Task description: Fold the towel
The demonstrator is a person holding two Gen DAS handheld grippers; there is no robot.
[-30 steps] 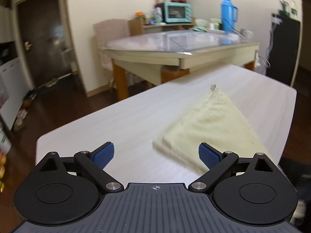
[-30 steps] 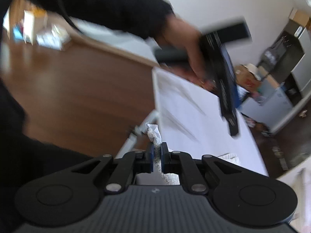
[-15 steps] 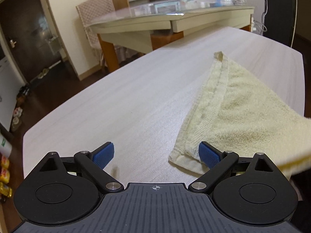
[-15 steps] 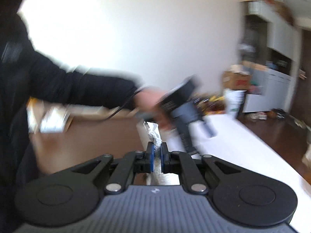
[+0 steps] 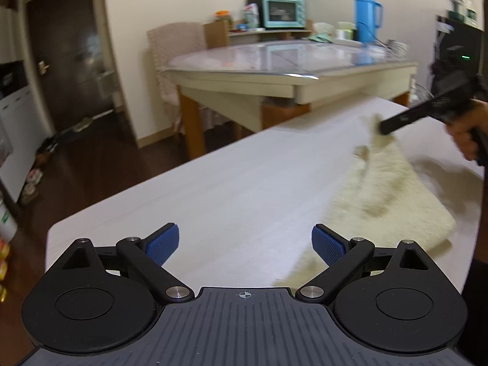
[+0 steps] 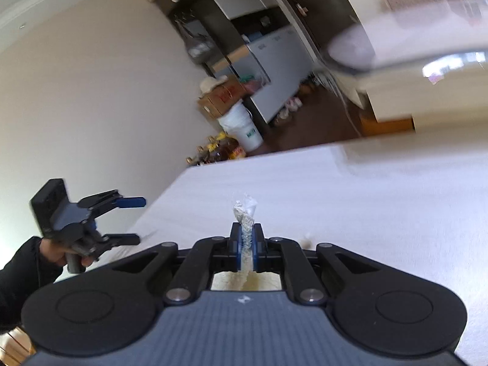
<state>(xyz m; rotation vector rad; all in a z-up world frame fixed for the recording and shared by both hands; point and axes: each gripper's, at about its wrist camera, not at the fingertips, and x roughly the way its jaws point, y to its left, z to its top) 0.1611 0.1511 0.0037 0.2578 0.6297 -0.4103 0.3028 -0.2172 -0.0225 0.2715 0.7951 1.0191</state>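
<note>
Right claw (image 6: 247, 251) pinches towel (image 5: 393, 195) corner; left claw (image 5: 244, 244) spread.

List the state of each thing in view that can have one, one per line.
Left gripper: open, holding nothing, above the near end of the white table.
Right gripper: shut on a corner of the towel.
Towel: pale yellow, mostly lying on the table, one corner lifted; blurred.
Dark door: closed.
Blue thermos: upright on the glass-topped table.
</note>
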